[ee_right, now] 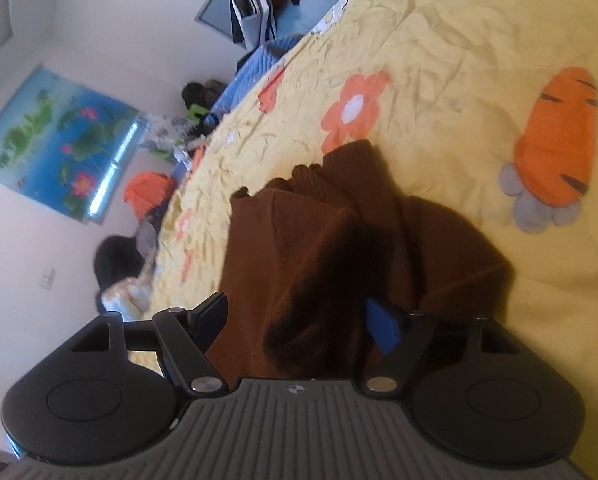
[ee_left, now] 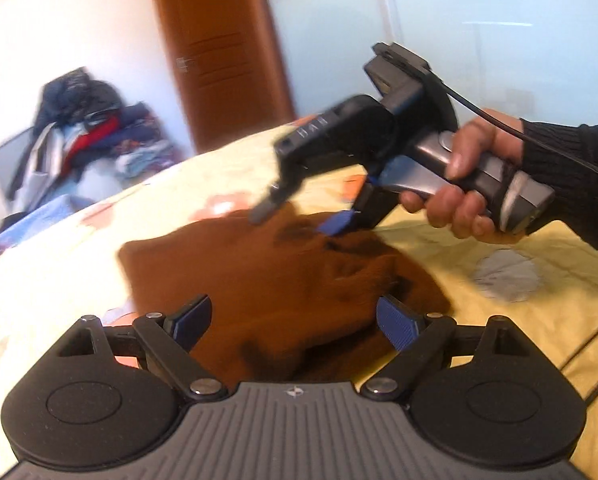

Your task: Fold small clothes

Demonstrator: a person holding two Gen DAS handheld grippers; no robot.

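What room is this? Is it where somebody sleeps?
Probably a bedroom. A brown garment lies on a bed with a yellow flower-and-carrot sheet, a pile of clothes sits by the wall, and there is a wooden door.

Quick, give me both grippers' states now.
Left gripper: open, over the brown garment, holding nothing.
Right gripper: open, fingers straddling the garment.

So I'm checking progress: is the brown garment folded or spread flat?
Partly folded: the brown garment lies bunched in overlapping layers on the bedspread.
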